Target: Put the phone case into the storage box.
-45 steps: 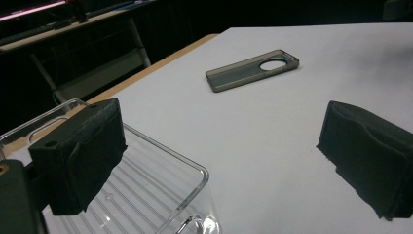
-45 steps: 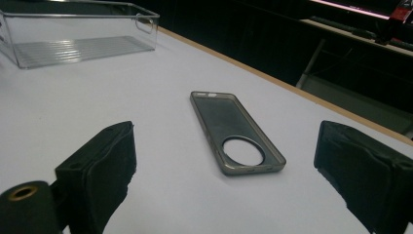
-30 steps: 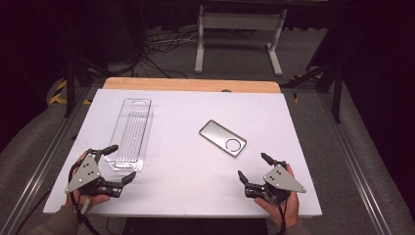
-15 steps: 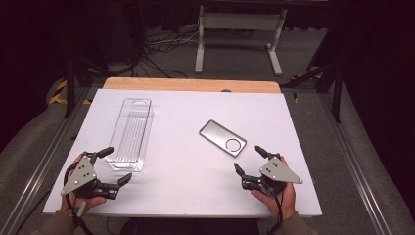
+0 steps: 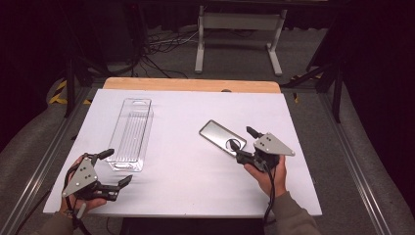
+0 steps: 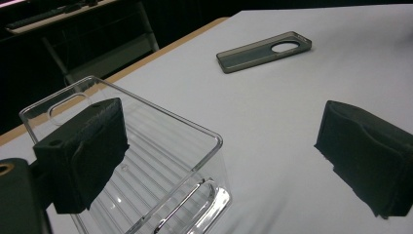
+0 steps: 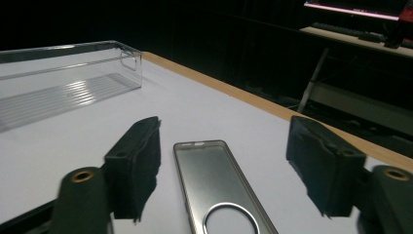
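Overhead, a white rectangular table [image 5: 186,191] carried a long clear plastic tray [image 5: 131,133] on its left half and a flat grey phone case with a round camera cutout [image 5: 222,137] right of centre, the two well apart. The right gripper [image 5: 240,138] sat at the case's near end with its jaws straddling that end; they had just been closing, yet gaps remained and nothing was clamped. The left gripper [image 5: 116,167] rested by the tray's near end, spread wide and holding nothing.

From the left gripper view, one black jaw overlapped the clear tray [image 6: 146,161] (whether it touched the wall could not be told), the other stood over bare table, and the grey case [image 6: 263,51] lay far off.

From the right gripper view, the case [image 7: 214,185] lay flat between the two black jaws, its cutout nearest the camera, clear table showing on either side, and the tray [image 7: 63,80] farther back at left.
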`<state>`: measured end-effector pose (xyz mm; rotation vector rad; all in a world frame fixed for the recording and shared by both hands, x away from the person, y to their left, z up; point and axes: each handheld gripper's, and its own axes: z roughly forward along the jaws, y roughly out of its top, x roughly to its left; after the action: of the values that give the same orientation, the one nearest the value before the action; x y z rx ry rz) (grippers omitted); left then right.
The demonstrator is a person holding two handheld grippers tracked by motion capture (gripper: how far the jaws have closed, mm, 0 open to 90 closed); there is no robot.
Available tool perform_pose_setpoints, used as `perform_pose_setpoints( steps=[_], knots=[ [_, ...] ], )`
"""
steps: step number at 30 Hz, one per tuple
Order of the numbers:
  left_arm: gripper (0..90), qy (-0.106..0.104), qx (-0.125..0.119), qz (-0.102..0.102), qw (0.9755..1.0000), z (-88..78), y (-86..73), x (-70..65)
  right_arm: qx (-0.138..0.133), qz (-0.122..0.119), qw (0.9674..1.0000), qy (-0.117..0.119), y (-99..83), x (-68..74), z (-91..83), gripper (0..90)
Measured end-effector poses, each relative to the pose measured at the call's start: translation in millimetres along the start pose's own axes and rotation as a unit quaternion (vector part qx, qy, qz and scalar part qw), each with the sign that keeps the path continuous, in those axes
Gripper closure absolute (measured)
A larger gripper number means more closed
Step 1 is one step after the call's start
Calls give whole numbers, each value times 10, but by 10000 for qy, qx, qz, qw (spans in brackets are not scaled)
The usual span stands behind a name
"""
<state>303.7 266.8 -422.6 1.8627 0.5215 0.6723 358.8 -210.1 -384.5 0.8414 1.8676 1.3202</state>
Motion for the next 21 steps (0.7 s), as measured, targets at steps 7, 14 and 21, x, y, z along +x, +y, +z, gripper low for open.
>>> perform_pose_setpoints(
  steps=[7, 14, 21],
  knots=[
    [52, -1, 45, 53, 10000, 16, -6, 7, 119, 10, 9999, 73, 130, -5, 273, 590],
    [55, 58, 10, 40, 10000, -5, -8, 10, 305, 165, 9988, 333, 131, -42, 512, 879],
    [56, 11, 41, 32, 10000, 15, -4, -6, 587, 256, 9977, 222, 139, -88, 681, 900]
  ],
)
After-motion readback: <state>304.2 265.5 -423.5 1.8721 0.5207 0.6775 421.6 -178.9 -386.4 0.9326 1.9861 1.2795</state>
